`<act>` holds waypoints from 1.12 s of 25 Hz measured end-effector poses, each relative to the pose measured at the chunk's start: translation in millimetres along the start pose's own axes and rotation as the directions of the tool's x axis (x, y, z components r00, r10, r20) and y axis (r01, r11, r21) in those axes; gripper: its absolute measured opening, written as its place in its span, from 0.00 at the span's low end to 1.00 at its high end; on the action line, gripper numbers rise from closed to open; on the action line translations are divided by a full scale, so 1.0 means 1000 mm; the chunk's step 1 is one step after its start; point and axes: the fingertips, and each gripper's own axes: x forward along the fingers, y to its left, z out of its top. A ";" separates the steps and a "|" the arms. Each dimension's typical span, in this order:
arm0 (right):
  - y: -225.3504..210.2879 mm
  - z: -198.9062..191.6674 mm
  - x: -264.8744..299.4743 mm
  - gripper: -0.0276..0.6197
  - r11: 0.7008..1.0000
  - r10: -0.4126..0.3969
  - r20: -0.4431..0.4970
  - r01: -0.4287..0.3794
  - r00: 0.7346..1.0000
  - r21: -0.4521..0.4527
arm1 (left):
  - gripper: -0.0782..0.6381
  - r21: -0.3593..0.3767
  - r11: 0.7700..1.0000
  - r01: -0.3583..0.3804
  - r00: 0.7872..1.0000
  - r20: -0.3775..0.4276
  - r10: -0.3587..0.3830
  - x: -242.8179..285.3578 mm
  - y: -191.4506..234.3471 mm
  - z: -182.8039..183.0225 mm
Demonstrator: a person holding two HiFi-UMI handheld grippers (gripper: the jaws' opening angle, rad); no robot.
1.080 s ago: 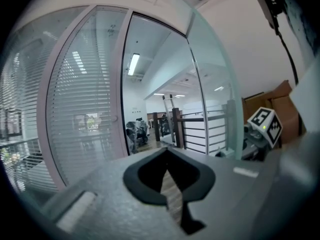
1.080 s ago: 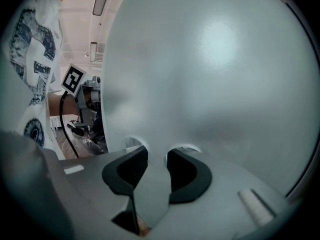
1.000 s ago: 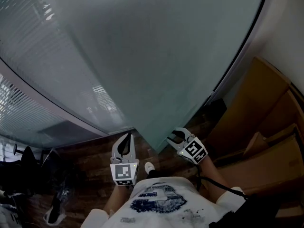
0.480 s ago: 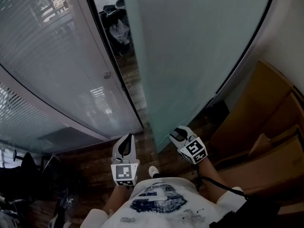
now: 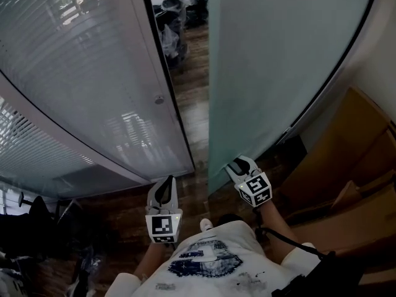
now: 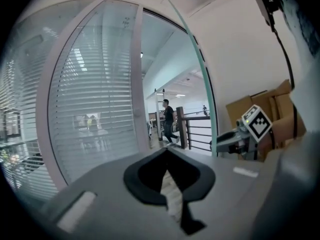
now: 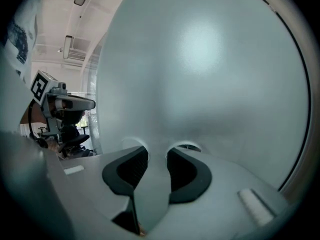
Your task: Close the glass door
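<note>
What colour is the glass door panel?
Frosted pale blue-green; the glass door shows best in the head view.

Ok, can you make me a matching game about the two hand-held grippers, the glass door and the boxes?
1 left hand-held gripper
2 right hand-held gripper
3 glass door
4 cardboard boxes

A frosted, ajar
B brown, at the right
C jaws together, empty
D clamped on the door's edge

Pairs: 1-C, 2-D, 3-A, 4-B

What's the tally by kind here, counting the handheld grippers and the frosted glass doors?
Handheld grippers: 2, the left gripper, jaws together and empty, and the right gripper, clamped on the door's edge
Frosted glass door: 1
Total: 3
</note>
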 end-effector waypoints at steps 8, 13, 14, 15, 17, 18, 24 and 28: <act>-0.011 0.016 0.041 0.23 1.000 -0.024 0.005 0.024 1.000 0.003 | 0.11 -0.026 0.998 -0.062 0.998 -0.012 0.062 -0.003 0.026 -0.005; -0.019 0.024 0.066 0.23 0.999 -0.044 -0.001 0.044 0.999 0.008 | 0.11 -0.036 0.996 -0.080 0.996 -0.036 0.079 0.006 0.036 -0.011; -0.020 0.025 0.071 0.23 0.999 -0.046 -0.003 0.046 0.999 0.009 | 0.11 -0.036 0.996 -0.083 0.996 -0.040 0.081 0.008 0.038 -0.012; -0.021 0.027 0.075 0.23 0.999 -0.049 -0.003 0.049 0.999 0.009 | 0.11 -0.035 0.996 -0.086 0.996 -0.043 0.084 0.011 0.041 -0.013; -0.024 0.030 0.083 0.23 0.998 -0.056 -0.003 0.056 0.998 0.009 | 0.11 -0.033 0.995 -0.093 0.995 -0.049 0.091 0.019 0.047 -0.013; -0.025 0.032 0.087 0.23 0.998 -0.059 -0.004 0.059 0.998 0.008 | 0.11 -0.033 0.995 -0.096 0.994 -0.053 0.095 0.024 0.050 -0.013; -0.028 0.039 0.110 0.23 0.998 -0.069 -0.014 0.069 0.998 0.010 | 0.11 -0.030 0.994 -0.102 0.993 -0.055 0.100 0.055 0.065 -0.005; -0.034 0.043 0.123 0.23 0.995 -0.094 -0.024 0.095 0.995 0.018 | 0.11 -0.013 0.995 -0.104 0.994 -0.045 0.103 0.075 0.075 0.000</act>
